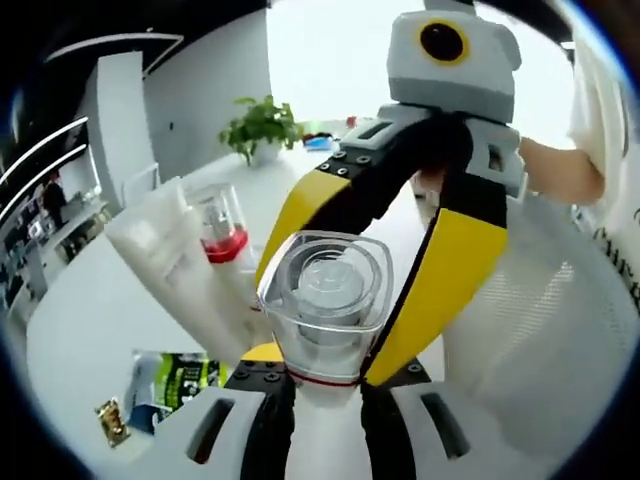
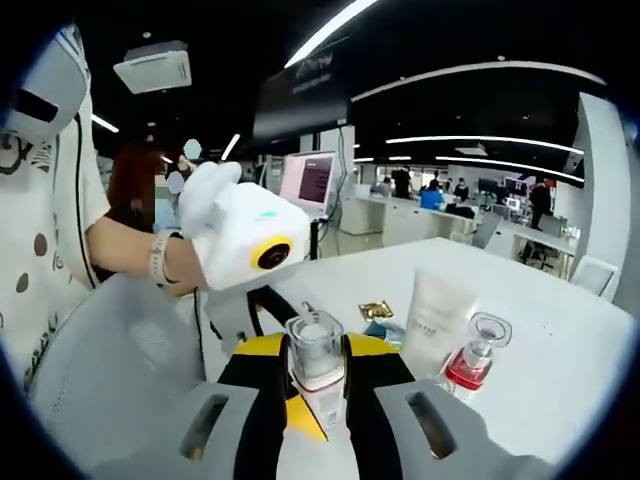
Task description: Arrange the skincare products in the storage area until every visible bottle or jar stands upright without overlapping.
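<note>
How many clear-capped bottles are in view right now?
2. One clear-capped bottle is held between both grippers' jaws; a red-banded bottle stands beside the white tube. Others may be hidden.

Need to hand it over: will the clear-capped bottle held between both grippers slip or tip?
Likely slippery: the clear-capped bottle has a glossy cap and smooth white body. Probably top-heavy too, since the cap is wider than the body. Left gripper and right gripper both pinch it.
</note>
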`<state>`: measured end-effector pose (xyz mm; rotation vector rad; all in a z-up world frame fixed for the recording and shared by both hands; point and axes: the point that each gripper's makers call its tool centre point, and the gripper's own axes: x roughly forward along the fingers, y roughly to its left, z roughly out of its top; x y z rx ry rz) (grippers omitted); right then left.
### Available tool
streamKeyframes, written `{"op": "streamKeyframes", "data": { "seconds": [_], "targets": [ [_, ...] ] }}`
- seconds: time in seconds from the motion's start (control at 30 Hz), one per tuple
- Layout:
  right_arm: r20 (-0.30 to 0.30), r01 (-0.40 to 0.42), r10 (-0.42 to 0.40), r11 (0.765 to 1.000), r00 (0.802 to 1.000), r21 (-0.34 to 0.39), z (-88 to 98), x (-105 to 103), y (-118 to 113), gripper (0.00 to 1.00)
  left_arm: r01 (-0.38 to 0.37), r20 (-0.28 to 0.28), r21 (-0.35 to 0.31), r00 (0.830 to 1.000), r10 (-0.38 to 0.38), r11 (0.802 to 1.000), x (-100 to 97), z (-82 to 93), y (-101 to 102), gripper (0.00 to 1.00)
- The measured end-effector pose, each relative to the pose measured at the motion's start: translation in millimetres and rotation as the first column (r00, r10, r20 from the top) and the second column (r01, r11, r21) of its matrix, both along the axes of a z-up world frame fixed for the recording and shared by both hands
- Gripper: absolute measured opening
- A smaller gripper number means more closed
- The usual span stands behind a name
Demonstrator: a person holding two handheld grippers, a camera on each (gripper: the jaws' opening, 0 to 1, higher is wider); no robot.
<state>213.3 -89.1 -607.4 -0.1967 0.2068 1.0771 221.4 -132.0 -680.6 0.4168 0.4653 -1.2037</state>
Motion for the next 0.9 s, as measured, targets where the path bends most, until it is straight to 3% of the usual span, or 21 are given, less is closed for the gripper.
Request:
{"op": "streamKeyframes", "data": {
  "seconds": [0.2, 0.27, 0.6, 0.9],
  "targets": [
    [-0.029, 0.047, -0.047, 0.999, 0.998, -0.002, -15.9, 5, -6, 0.21, -0.036, -0.031, -0.012, 0.999, 0.036, 0.999, 1.8, -16.4, -2, 0.2],
    [-0.042, 0.057, -0.058, 0.998, 0.997, -0.033, -23.8, 7, -9, 0.21, -0.045, -0.037, -0.001, 0.998, 0.045, 0.999, 1.8, -22.2, -3, 0.2],
    [-0.057, 0.062, -0.064, 0.997, 0.996, -0.039, -29.3, 9, -7, 0.21, -0.089, -0.081, -0.02, 0.993, 0.087, 0.996, 6.4, -35.8, 0, 0.19],
    [-0.065, 0.056, -0.06, 0.997, 0.996, -0.057, -34.1, 9, -7, 0.21, -0.083, -0.085, 0.02, 0.993, 0.085, 0.996, 6.7, -49.8, 3, 0.2]
  ]
}}
